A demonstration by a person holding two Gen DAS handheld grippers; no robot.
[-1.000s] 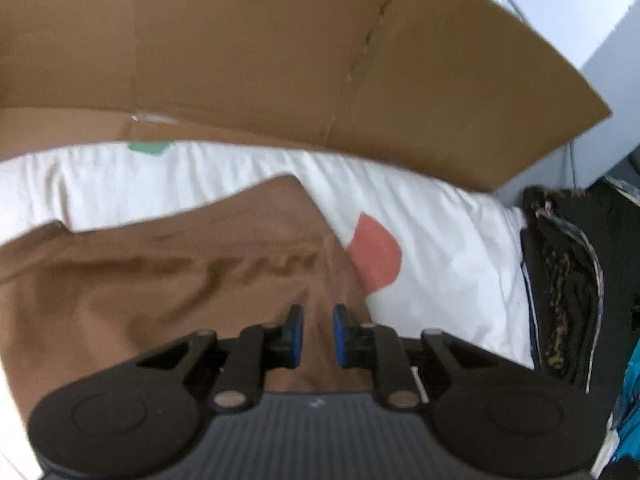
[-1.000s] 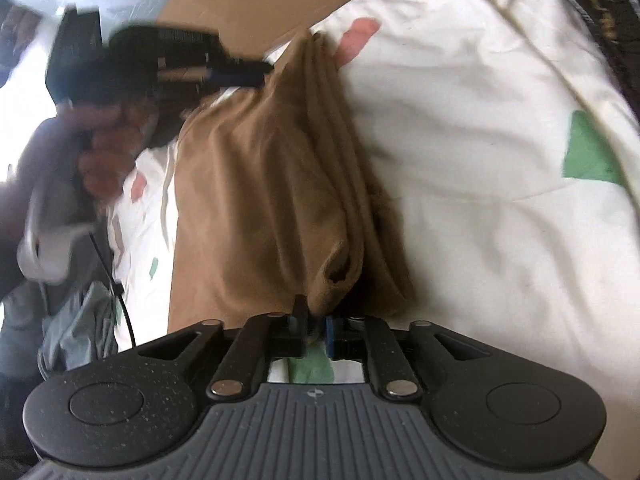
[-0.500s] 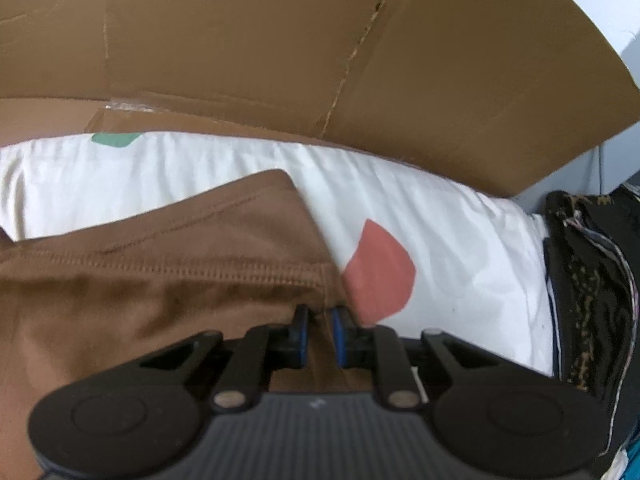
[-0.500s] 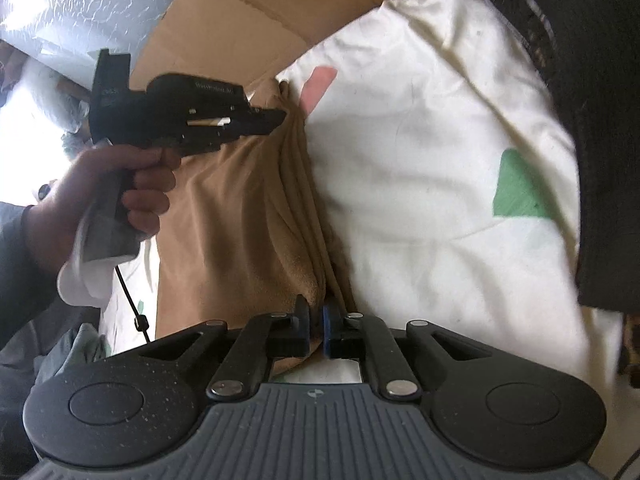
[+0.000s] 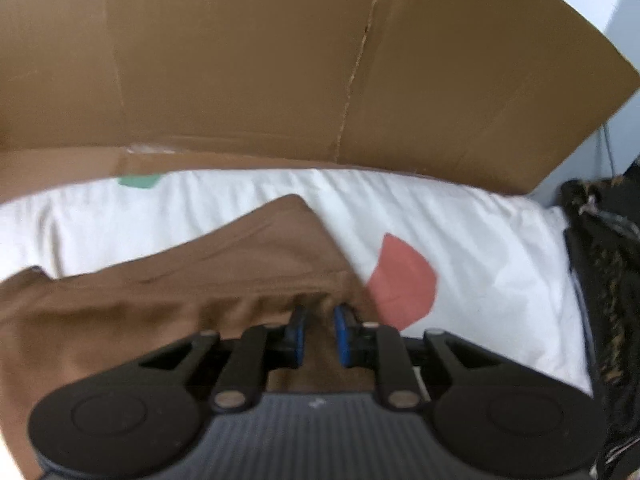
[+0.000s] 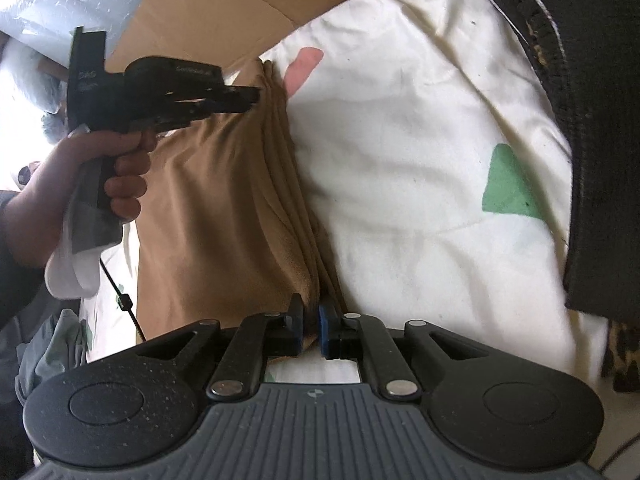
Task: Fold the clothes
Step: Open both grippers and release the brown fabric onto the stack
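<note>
A brown garment (image 5: 160,312) lies folded lengthwise on a white sheet (image 5: 480,232), its stacked folded edge running away from me in the right wrist view (image 6: 224,200). My left gripper (image 5: 320,328) sits at the far corner of that edge, where wrinkled cloth bunches between its blue pads. From the right wrist view the same left gripper (image 6: 252,98) touches the far corner, held by a hand (image 6: 100,168). At the near end, my right gripper (image 6: 310,328) is shut on the folded edge.
A cardboard wall (image 5: 280,60) rises behind the sheet. A dark pile of clothing (image 6: 580,120) borders the sheet's right side. The sheet carries a red patch (image 5: 400,276) and a green patch (image 6: 508,188). A thin black cable (image 6: 120,292) hangs at the left.
Both grippers carried the garment's folded edge toward the cardboard and the dark pile, then lowered it flat. The left pads now stand slightly farther apart than half a second ago.
</note>
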